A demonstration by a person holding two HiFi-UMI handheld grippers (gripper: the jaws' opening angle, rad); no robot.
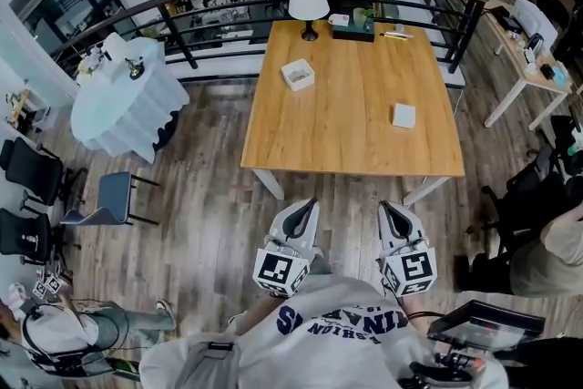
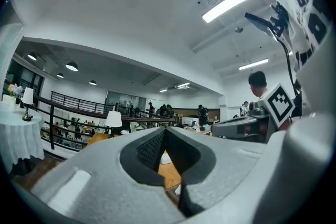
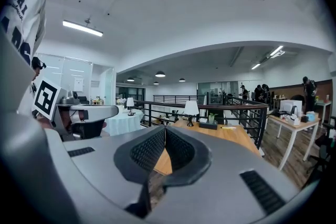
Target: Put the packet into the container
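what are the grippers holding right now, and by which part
Nothing. The left gripper and right gripper are both shut and empty; the packet lies on the table.

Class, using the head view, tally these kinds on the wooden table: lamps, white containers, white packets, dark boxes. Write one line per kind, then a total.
lamp: 1
white container: 1
white packet: 1
dark box: 1
Total: 4
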